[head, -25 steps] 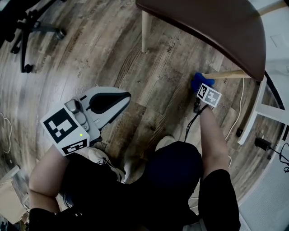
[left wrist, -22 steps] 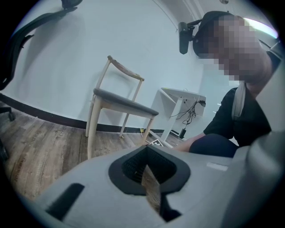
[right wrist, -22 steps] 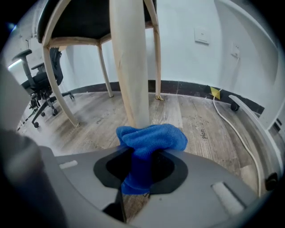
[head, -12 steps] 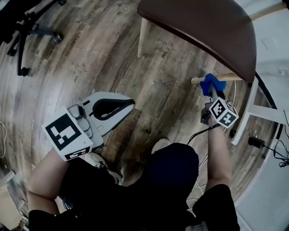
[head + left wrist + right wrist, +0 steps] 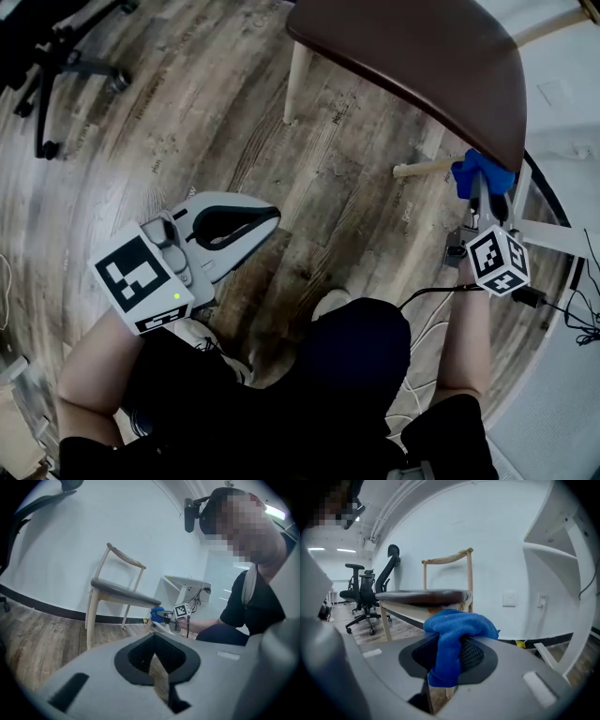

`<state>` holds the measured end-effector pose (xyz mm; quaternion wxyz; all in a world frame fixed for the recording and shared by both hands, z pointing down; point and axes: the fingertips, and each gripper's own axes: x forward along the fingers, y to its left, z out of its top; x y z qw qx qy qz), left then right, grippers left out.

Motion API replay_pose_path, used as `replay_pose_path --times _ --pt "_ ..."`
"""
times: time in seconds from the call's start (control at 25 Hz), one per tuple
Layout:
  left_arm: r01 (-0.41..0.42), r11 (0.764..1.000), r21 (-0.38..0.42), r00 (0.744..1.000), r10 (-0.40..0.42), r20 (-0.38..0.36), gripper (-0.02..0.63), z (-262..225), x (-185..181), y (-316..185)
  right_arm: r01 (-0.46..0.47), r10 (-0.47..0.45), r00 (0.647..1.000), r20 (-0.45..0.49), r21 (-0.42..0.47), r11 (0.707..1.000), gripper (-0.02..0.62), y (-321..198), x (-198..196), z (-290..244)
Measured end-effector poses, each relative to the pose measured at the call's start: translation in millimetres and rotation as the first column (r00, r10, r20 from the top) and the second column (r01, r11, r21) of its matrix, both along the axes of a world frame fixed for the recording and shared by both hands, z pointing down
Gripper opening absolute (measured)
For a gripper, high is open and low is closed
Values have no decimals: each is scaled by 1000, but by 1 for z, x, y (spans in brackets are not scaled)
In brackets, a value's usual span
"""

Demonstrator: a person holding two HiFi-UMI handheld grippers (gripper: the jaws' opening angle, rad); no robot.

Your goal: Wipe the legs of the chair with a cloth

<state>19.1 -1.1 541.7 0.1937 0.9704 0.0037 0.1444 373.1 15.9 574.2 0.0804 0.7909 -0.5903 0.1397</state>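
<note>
Cloth (image 5: 481, 173), clenched in right gripper (image 5: 479, 186), touches chair leg (image 5: 424, 169) under seat (image 5: 422, 56) edge (leg slants leftward); left gripper (image 5: 246, 221) closed, empty, farther off.

L claw (image 5: 154, 660) sat closed, empty; straight ahead, R claw (image 5: 162, 616) pressed blue cloth (image 5: 156, 612) vs. chair (image 5: 119, 592) leg.

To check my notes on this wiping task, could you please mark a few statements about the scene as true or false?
The right gripper is shut on a blue cloth. True.
The left gripper grips the chair. False: it is shut on nothing, apart from the chair.
The chair's seat is white. False: the seat is dark brown.
An office chair stands in the room. True.
</note>
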Motion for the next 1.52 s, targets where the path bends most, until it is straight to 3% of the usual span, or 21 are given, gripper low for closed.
replay_pose_path --times 0.36,0.52,0.64,0.88,1.2,1.4,1.52 --pt "2 1000 5 1000 -2 -2 8 -2 1 2 0 0 1000 6 86 996 104 10 -9 -34" --pt "16 1000 6 1000 -16 -12 8 -4 -1 -2 18 -12 999 -35 173 985 104 22 -29 -60" --pt "30 1000 4 999 -30 -29 8 -7 -3 -6 88 -69 994 -82 250 964 104 21 -57 -91" --pt "69 998 -10 994 -69 -87 8 -21 4 -16 221 -233 972 -8 341 914 103 15 -109 -141" --pt "129 992 18 982 -125 -141 6 -45 -2 -21 423 -430 901 -55 333 843 103 0 -179 -168" --pt "174 983 61 973 -162 -162 6 -57 -15 -22 499 -488 865 -119 307 810 102 -4 -214 -186" --pt "202 978 54 968 -190 -166 6 -63 -20 -24 521 -504 853 -135 279 807 103 -3 -224 -199"
